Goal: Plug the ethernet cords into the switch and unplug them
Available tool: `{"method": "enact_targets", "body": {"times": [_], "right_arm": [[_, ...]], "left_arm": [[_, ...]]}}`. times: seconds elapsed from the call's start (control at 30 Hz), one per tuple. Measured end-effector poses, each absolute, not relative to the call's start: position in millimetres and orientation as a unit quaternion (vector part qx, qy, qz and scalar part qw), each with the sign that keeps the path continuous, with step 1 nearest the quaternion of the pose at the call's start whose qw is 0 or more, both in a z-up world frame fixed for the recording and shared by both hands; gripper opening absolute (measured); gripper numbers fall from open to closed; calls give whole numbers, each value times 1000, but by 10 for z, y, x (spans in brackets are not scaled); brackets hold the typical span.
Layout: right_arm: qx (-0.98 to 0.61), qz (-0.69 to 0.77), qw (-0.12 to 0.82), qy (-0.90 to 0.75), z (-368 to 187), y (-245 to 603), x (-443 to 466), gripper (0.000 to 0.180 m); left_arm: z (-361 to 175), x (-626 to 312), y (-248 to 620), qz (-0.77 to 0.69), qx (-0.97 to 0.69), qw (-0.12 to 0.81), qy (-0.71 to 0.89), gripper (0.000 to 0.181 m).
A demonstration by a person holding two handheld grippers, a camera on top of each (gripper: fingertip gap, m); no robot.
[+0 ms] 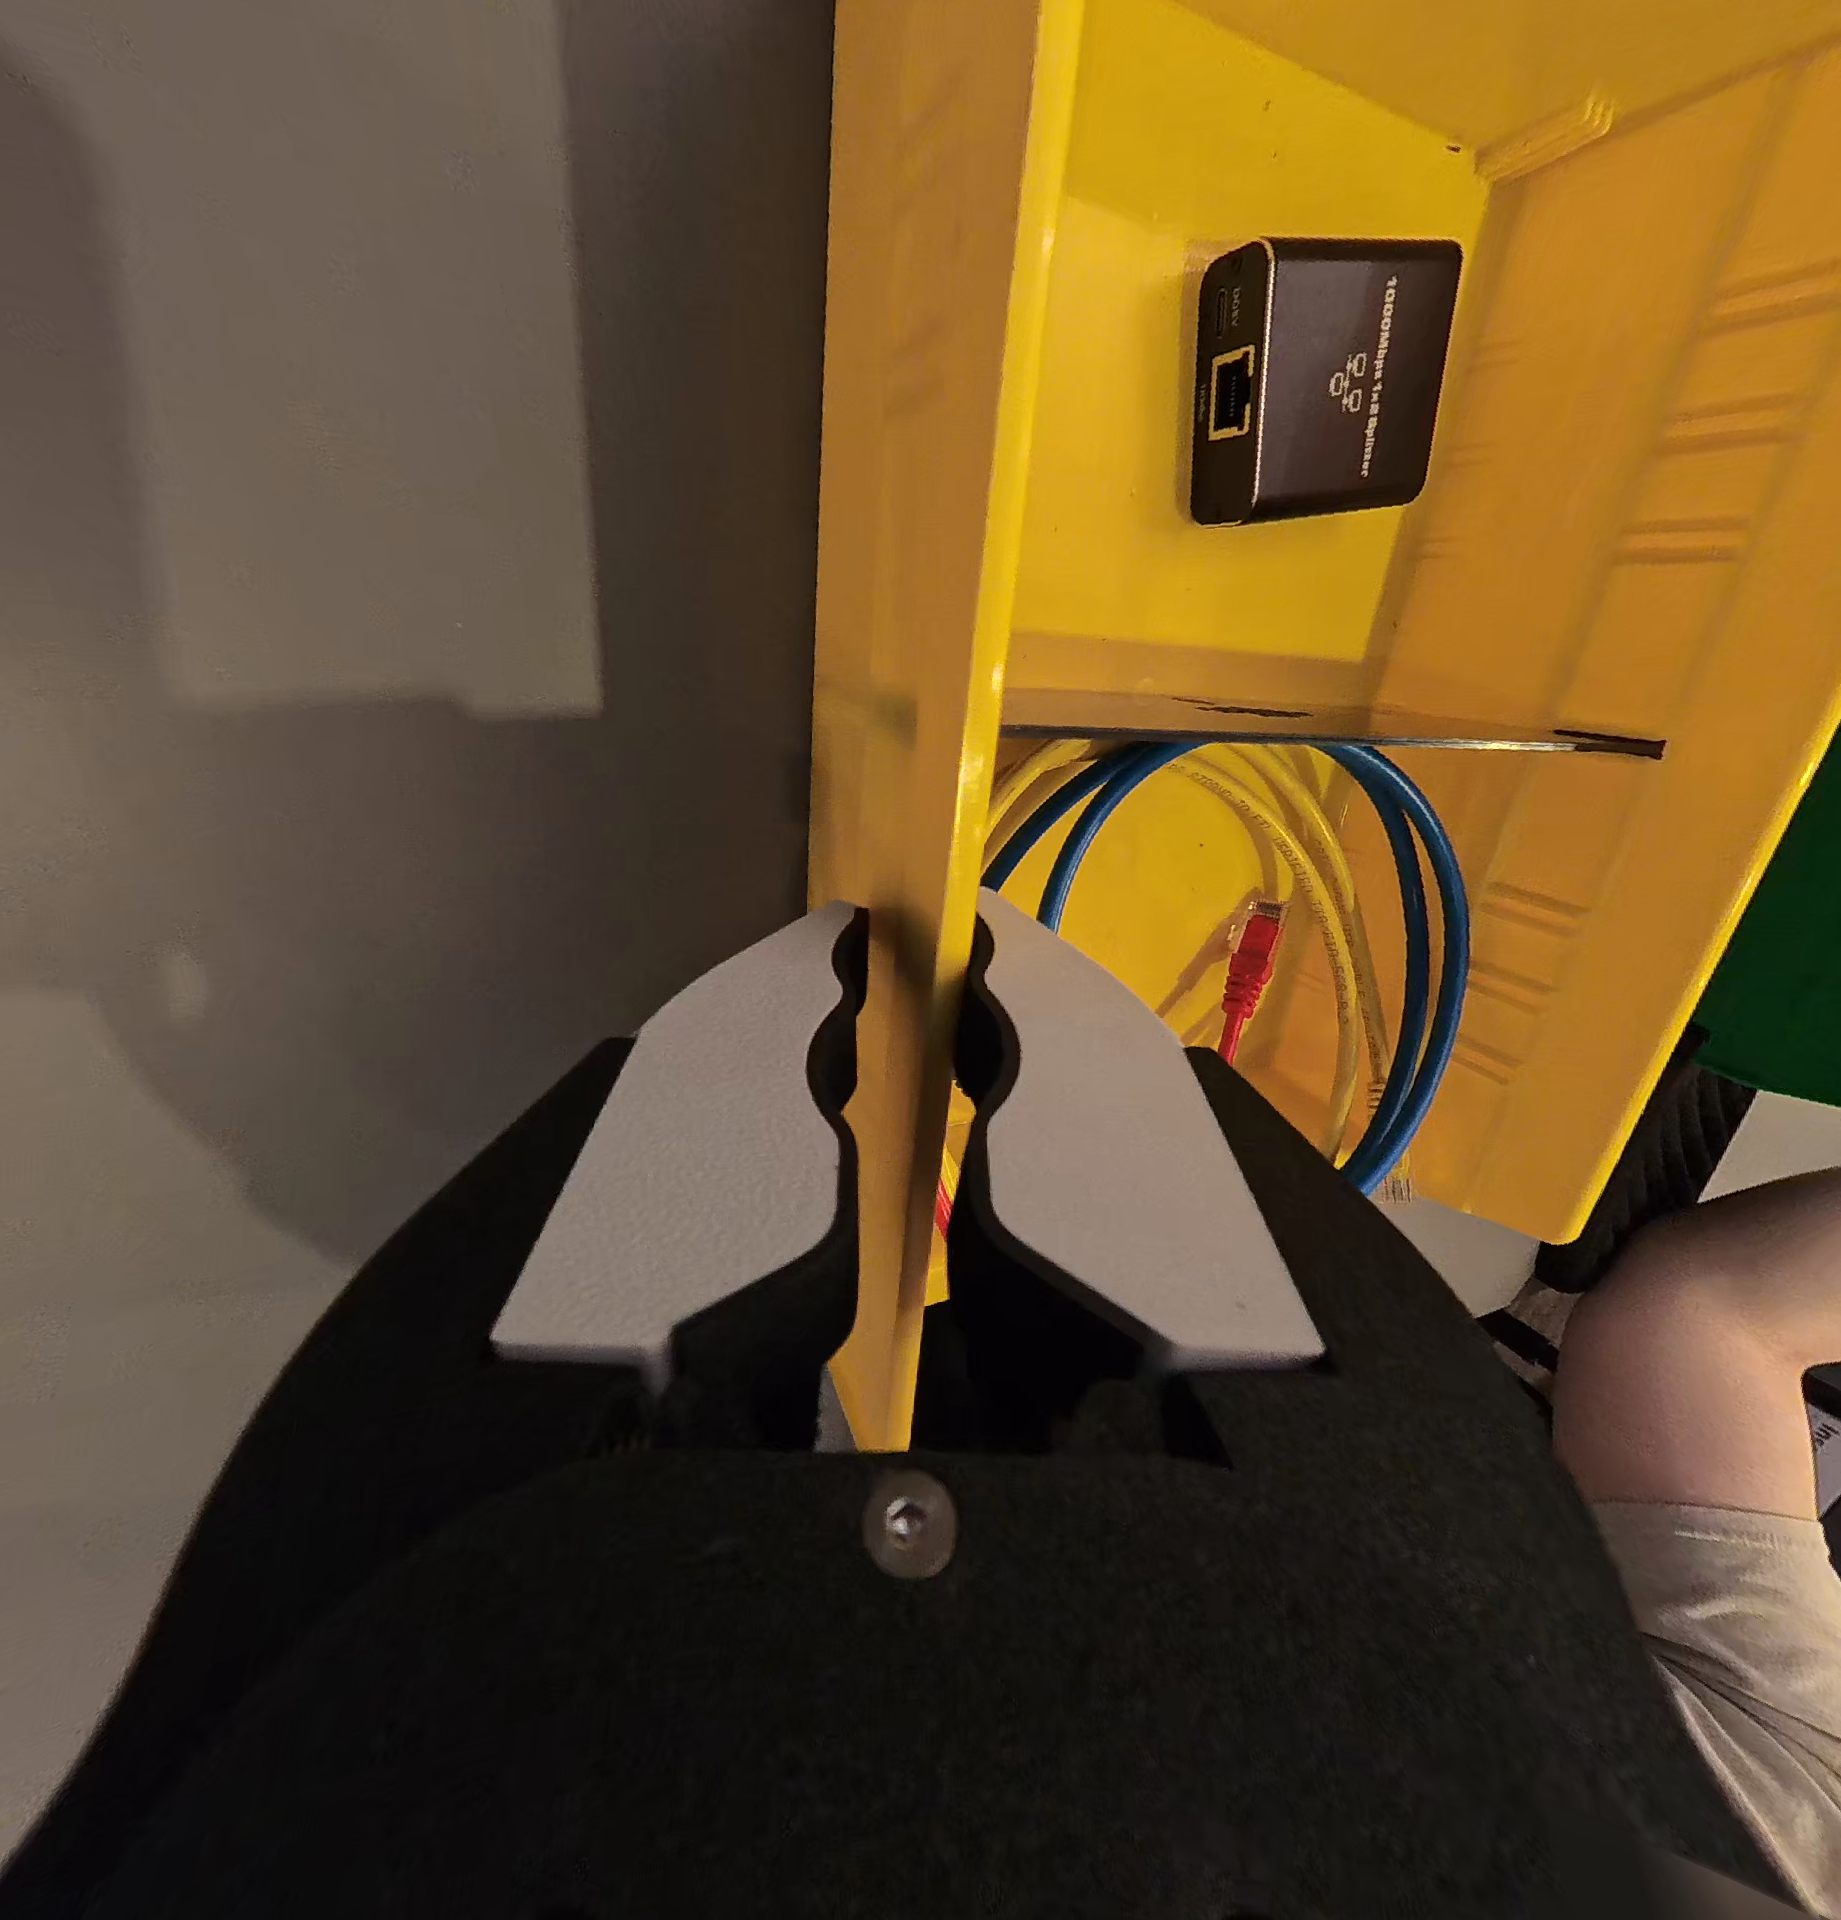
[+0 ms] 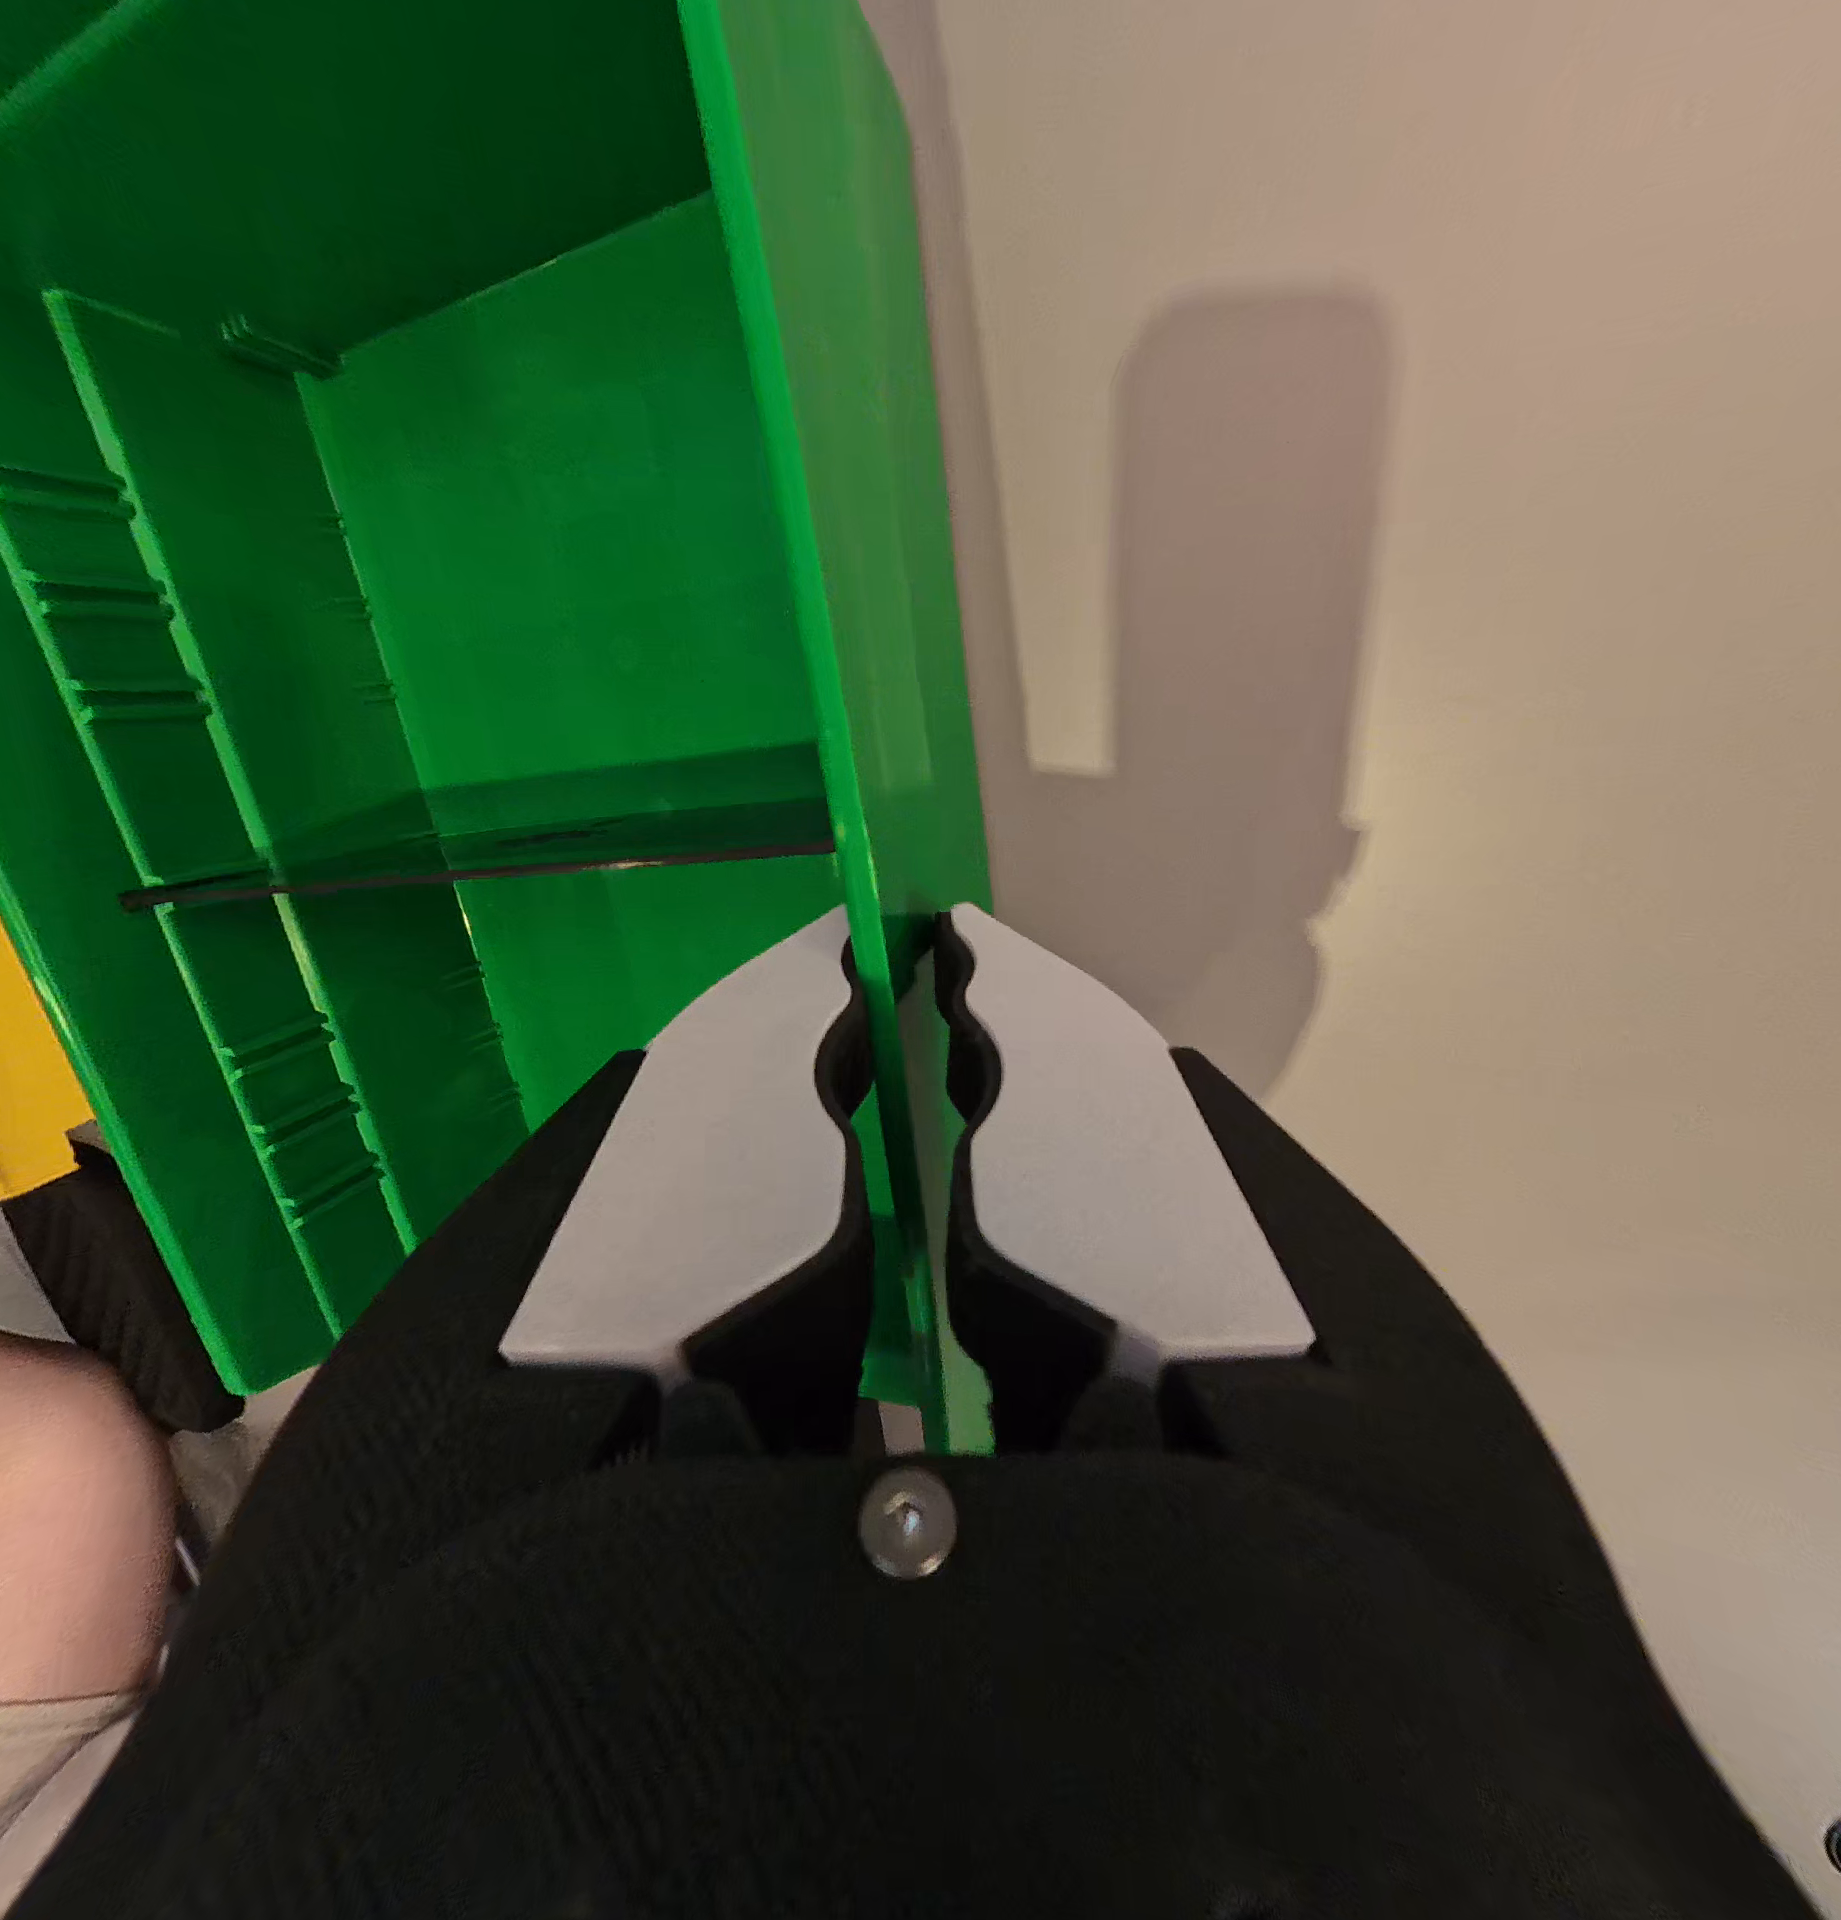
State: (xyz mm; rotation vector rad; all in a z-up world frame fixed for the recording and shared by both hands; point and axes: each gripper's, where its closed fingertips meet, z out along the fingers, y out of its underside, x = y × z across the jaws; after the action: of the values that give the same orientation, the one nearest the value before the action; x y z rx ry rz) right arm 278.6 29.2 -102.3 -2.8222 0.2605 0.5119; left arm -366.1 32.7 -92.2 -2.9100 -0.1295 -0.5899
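My left gripper (image 1: 914,940) is shut on the left wall of a yellow bin (image 1: 926,520). In the bin's far compartment lies a small black switch (image 1: 1321,379) with an open port on its left face. Behind a dark divider (image 1: 1331,740), the near compartment holds coiled blue (image 1: 1415,935) and yellow (image 1: 1331,935) ethernet cords and a red-ended cord (image 1: 1254,966). My right gripper (image 2: 911,935) is shut on the right wall of a green bin (image 2: 791,520) whose compartments show nothing inside.
The two bins sit side by side on a pale surface (image 1: 324,520); the green bin's edge shows in the left wrist view (image 1: 1820,935), the yellow one's in the right wrist view (image 2: 2,1039). A person's arm (image 1: 1726,1351) lies near the bins' front. The small black switch (image 1: 1321,379) is closer to my left gripper, around 15 cm from its tips; the right tips are 55 cm off.
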Motion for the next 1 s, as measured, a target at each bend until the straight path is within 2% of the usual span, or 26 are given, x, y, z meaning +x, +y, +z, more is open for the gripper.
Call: {"method": "enact_targets", "body": {"times": [0.3,1.0], "right_arm": [[-964,173,144,140,-1019,315,2935,10],[-968,144,171,117,-1023,399,3067,8]], "left_arm": [[-923,-3646,293,-196,-977,77,-38,13],[-924,-3674,320,-196,-977,84,-14,13]]}}
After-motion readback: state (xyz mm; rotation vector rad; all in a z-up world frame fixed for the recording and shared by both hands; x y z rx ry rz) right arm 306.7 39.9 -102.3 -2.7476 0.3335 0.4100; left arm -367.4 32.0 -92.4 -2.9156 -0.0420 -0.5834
